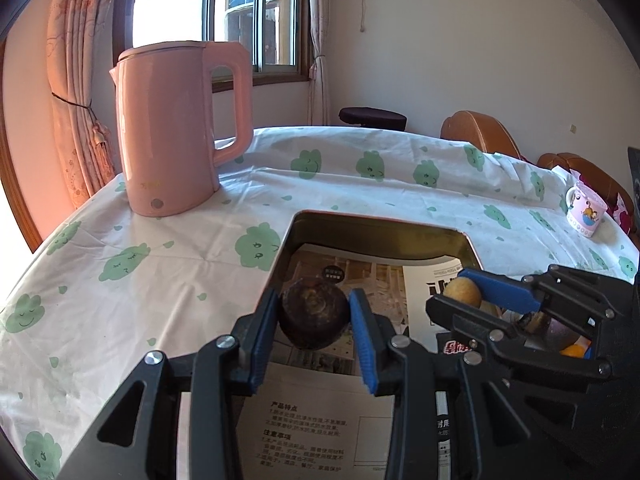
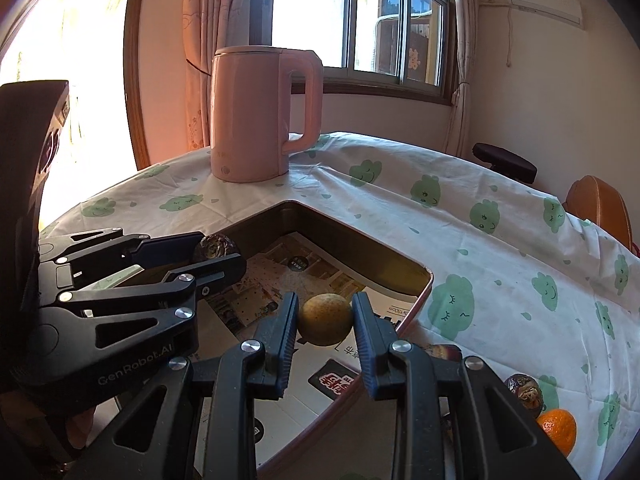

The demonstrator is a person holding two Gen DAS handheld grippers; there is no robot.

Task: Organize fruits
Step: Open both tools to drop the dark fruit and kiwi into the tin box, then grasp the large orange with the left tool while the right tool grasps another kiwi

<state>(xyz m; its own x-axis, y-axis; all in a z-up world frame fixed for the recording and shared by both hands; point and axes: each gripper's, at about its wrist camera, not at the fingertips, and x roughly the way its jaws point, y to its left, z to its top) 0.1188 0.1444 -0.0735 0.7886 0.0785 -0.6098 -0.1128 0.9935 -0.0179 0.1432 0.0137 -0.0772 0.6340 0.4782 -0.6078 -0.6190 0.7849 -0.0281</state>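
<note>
My left gripper (image 1: 314,316) is shut on a dark brown round fruit (image 1: 312,314), held over the open metal tin (image 1: 380,236) lined with printed paper. My right gripper (image 2: 325,318) is shut on a yellow-brown round fruit (image 2: 325,319), also above the tin (image 2: 360,236). Each gripper shows in the other's view: the right gripper (image 1: 460,292) with its yellow fruit at the right of the left wrist view, the left gripper (image 2: 220,250) with its dark fruit (image 2: 216,247) at the left of the right wrist view. On the cloth right of the tin lie an orange (image 2: 558,428) and a dark brown fruit (image 2: 526,392).
A pink electric kettle (image 1: 172,128) stands on the white tablecloth (image 1: 140,300) with green cloud prints, behind the tin. A small patterned mug (image 1: 586,214) sits at the far right edge. Brown chair backs (image 1: 476,132) line the table's far side, below the window.
</note>
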